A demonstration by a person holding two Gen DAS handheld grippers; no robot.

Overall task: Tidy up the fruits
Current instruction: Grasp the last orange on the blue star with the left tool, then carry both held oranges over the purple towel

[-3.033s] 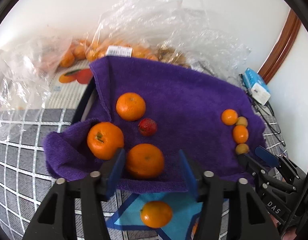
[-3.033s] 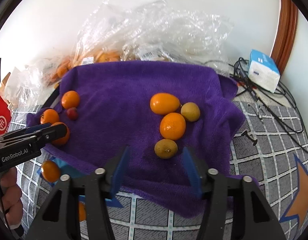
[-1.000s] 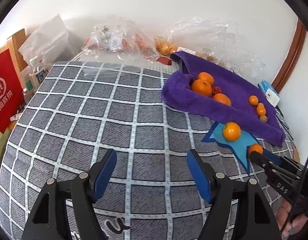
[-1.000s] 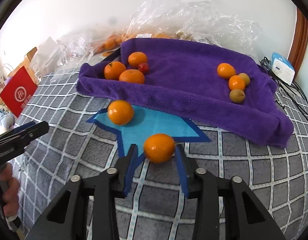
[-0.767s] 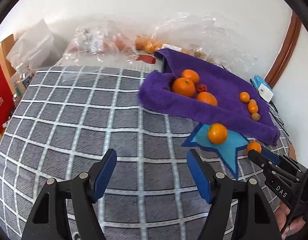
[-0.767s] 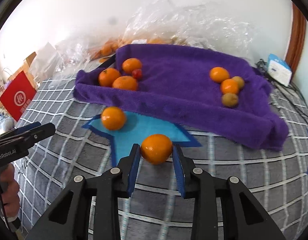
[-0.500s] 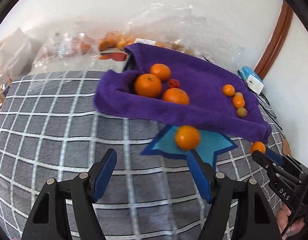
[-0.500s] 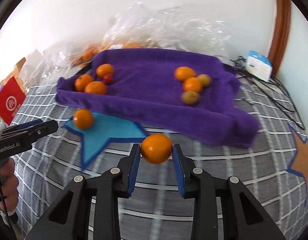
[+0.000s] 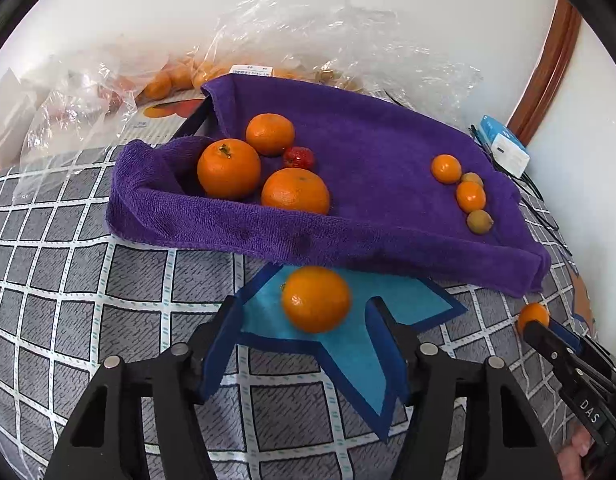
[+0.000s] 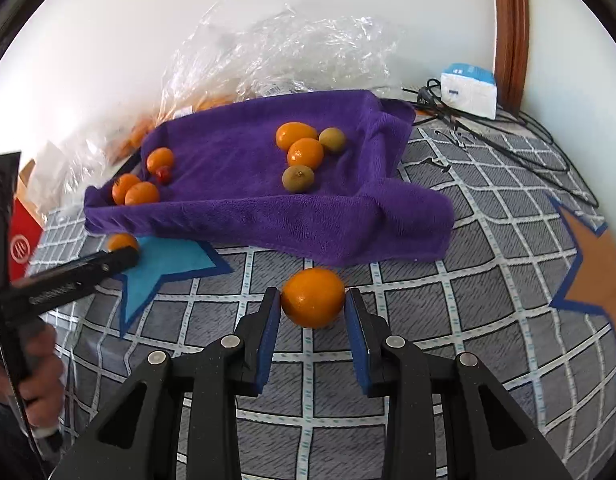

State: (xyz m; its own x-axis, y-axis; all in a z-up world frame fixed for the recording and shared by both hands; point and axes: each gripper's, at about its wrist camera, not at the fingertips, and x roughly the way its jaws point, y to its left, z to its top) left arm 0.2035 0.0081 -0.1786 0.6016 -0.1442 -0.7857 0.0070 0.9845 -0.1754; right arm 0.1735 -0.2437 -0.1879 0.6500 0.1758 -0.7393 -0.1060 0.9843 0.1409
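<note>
Left hand-held gripper moved to mandarin, jaws closing, untouched; right hand-held gripper clamps orange.

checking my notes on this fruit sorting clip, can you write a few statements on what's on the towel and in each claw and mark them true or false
1. The right claw grips an orange. True.
2. The left claw is clamped on an orange. False: its pads stand apart from the orange on the blue star.
3. A small red fruit lies on the purple towel. True.
4. The towel holds only big oranges. False: small orange and greenish fruits lie there too.
</note>
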